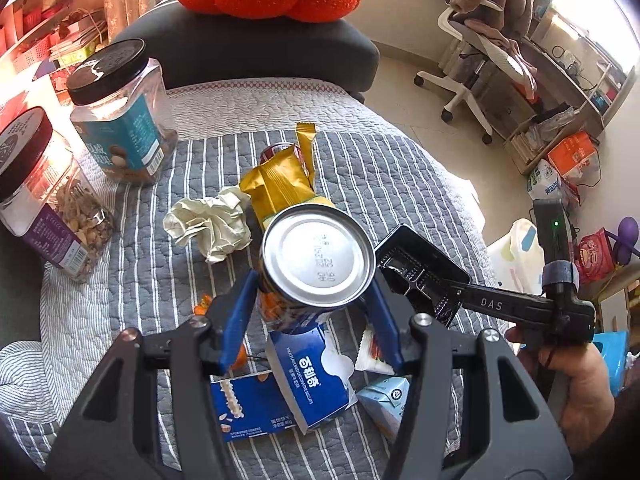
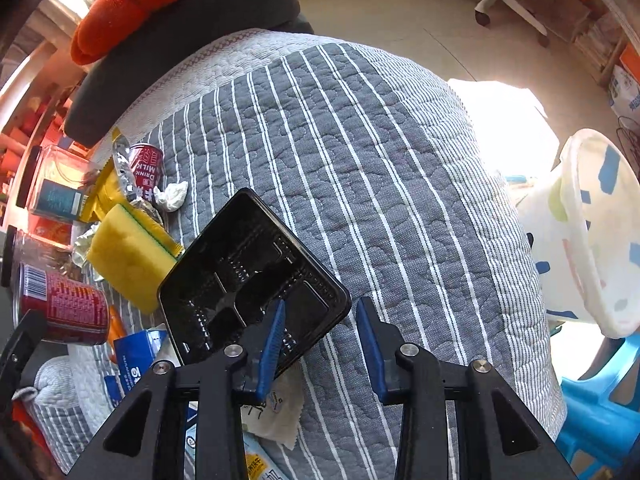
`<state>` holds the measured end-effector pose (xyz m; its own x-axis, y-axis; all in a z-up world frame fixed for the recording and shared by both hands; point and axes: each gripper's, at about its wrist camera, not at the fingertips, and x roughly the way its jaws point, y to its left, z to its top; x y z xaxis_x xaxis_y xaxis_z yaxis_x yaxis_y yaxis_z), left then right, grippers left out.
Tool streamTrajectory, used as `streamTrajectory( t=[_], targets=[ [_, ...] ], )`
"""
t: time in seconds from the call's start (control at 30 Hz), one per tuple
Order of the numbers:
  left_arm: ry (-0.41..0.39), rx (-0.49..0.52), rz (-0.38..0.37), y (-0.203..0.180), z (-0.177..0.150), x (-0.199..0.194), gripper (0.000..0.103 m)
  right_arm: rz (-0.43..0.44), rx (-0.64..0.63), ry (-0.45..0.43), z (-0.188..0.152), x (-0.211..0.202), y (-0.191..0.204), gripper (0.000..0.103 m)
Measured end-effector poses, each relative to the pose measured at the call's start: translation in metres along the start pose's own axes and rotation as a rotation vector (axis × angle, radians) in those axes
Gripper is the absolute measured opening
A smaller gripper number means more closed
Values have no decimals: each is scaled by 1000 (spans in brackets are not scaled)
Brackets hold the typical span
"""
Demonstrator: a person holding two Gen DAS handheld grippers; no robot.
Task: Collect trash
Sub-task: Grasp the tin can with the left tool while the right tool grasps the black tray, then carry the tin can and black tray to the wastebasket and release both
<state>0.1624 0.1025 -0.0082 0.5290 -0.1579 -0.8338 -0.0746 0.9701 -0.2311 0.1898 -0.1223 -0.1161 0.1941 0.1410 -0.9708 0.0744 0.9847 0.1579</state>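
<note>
Left tool [image 1: 312, 284]: clamped on the drink can [image 1: 318, 258], one blue pad on each side of the body. The can is tipped with its base toward the camera and rides clear of the striped quilt [image 1: 380, 184], so it reads as already picked up.
Right tool [image 2: 320, 306]: closed onto one corner of the black tray [image 2: 240, 272], with one pad inside the tray and the other at its outer edge. Contact of the outer pad is not sharply visible. The tray hangs tilted off the quilt, so it is judged to be gripped. A corner hold suits a thin, light shell.
Right hand [image 1: 576, 380]: wrapped around the tool handle at the quilt's edge.
Relation of loads: tray just beside the can, apparently not touching.
Remaining trash: crumpled paper [image 1: 208, 226], yellow wrapper [image 1: 276, 184] and blue biscuit box [image 1: 308, 376] lie on the quilt, near and below the can.
Non-trash: two black-lidded jars [image 1: 120, 112] hold food and are probably to be left.
Bin [image 2: 600, 240]: white, with coloured patches, standing past the quilt's edge on the tray's side. It is the likely drop point.
Stage: both tools loaded, transfer pending.
</note>
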Motion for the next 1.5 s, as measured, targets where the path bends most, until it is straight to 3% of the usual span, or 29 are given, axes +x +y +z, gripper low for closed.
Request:
streamTrajectory(
  t=[0.2,0.33,0.57,0.73,0.83,1.1,1.2,1.33,1.5],
  targets=[
    [-3,-3,2,1,-1,-1,57,30,26,43,4,27,3,8],
    [-14,4,7,0,0,-3,57,39,25,-21,5,9,3,5],
    [-38,45,-32,-26,2,-6,57,37,7,-192,1,-65,-17,5],
    [-56,132,-62,-69,2,-2,57,-1,61,-264,-4,-107,-70,5],
    [-52,192,-82,-101,1,6,57,-40,129,-296,-11,-132,-121,5],
    [-4,300,-204,-202,-2,43,57,-179,356,-366,-44,-178,-257,5],
    [9,317,-262,-240,-3,54,57,-193,430,-368,-60,-188,-299,5],
    [13,349,-328,-284,-2,65,57,-192,489,-366,-72,-195,-331,5],
    [24,385,-345,-318,-4,89,57,-201,541,-364,-78,-196,-353,5]
  ],
)
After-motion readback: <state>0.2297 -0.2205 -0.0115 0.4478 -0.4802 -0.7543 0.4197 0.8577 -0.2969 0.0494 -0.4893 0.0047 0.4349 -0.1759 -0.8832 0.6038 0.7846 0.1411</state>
